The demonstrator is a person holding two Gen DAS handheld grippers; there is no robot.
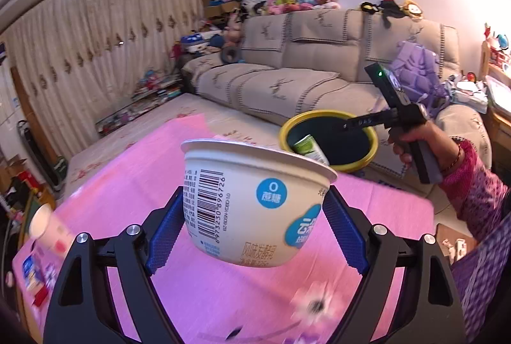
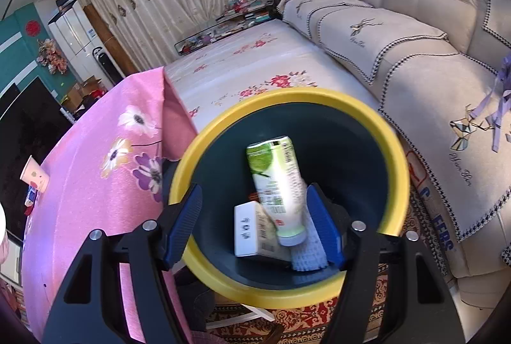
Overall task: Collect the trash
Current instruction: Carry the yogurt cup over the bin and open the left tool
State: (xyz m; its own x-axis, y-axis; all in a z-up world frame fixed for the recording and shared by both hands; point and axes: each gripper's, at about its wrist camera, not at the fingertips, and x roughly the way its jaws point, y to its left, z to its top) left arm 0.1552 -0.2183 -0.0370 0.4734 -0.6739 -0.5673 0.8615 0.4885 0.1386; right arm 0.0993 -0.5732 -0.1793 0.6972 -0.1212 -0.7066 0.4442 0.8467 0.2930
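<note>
while left fingers [image 1: 252, 217] clamp yogurt cup [image 1: 255, 200], right fingers [image 2: 255, 225] spread empty over bin [image 2: 287, 101]

The left tool [image 1: 252, 229] is clamped around its load, while the right tool [image 2: 255, 225] hangs with jaws apart and empty.

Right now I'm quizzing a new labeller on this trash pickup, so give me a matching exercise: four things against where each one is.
Things:
1. yogurt cup
2. green bottle
3. paper cup
4. white box

Places:
A. standing on the pink tablecloth
B. lying at the bottom of the bin
C. between the pads of the left tool
D. leaning tilted inside the bin

Pairs: 1-C, 2-D, 3-A, 4-B
</note>
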